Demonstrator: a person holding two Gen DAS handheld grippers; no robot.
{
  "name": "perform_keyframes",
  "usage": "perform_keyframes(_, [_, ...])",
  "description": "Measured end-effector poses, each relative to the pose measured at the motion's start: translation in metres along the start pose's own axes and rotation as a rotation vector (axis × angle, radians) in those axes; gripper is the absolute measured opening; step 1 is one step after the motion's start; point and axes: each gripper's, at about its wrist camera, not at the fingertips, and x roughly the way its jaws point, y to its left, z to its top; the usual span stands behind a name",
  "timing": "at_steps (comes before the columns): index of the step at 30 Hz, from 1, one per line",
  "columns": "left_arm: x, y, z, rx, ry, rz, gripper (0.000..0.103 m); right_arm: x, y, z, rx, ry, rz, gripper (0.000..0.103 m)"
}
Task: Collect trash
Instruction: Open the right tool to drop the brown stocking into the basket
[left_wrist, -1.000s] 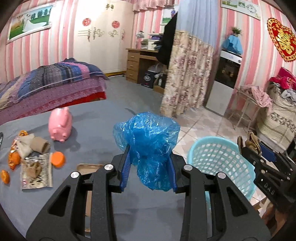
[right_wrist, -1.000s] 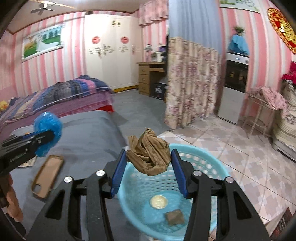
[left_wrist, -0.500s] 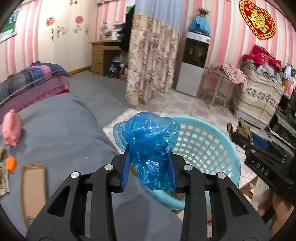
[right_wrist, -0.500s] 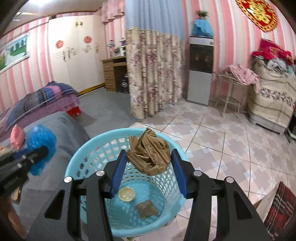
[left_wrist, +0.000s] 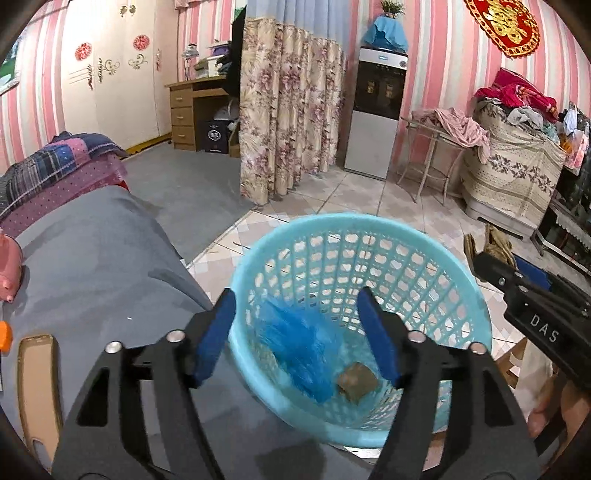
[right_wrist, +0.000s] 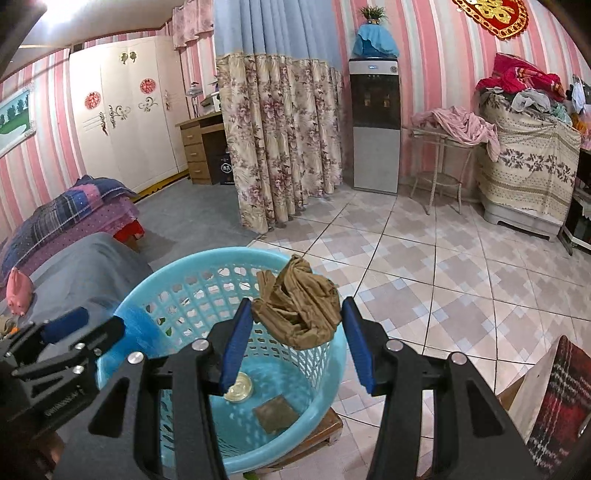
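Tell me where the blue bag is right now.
In the left wrist view the blue bag is a blur inside the basket, dropping free between the opening left gripper fingers, beside a brown scrap on the bottom.

The basket (left_wrist: 369, 229) stands on the tiled floor (right_wrist: 443, 266) just beside the bench (left_wrist: 92, 258), which lies to its left. Inside the basket, a plastic bag (left_wrist: 295, 339) blurs above a folded scrap (left_wrist: 356, 380) on the bottom; a small dish (right_wrist: 239, 387) lies left of that scrap. The left hand-held gripper (left_wrist: 295, 332) hangs over the basket's near rim, its jaws opening, the bag between them but untouched. The right hand-held gripper (right_wrist: 295, 343) hangs over the basket's right side with crumpled paper (right_wrist: 299, 310) between its pads. On the bench, a phone case (left_wrist: 37, 384) lies nearer than the piggy bank (left_wrist: 9, 269). The curtain (right_wrist: 280, 147) hangs beyond the basket.
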Motion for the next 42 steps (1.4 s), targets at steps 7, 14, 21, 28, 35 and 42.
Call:
perform_keyframes(7, [-0.032,0.04,0.004,-0.048,-0.044,0.139,0.087,0.002,0.015,-0.005,-0.006,-0.009,0.016,0.05])
perform_keyframes(14, [-0.055,0.07,0.002,-0.103,-0.068,0.209,0.093,0.013,0.044,-0.008,-0.053,0.0,0.032,0.05])
perform_keyframes(21, [-0.055,0.082,0.004,-0.12,-0.057,0.22,0.094,0.021,0.061,-0.012,-0.085,0.018,0.015,0.059])
perform_keyframes(28, [-0.059,0.096,0.005,-0.167,-0.058,0.229,0.094,0.017,0.063,-0.01,-0.067,0.003,0.013,0.09])
perform_keyframes(35, [-0.069,0.113,0.006,-0.202,-0.065,0.251,0.094,0.01,0.078,-0.007,-0.113,-0.008,0.022,0.092])
perform_keyframes(42, [-0.091,0.134,0.008,-0.21,-0.082,0.307,0.097,-0.009,0.106,-0.005,-0.144,-0.028,0.09,0.093])
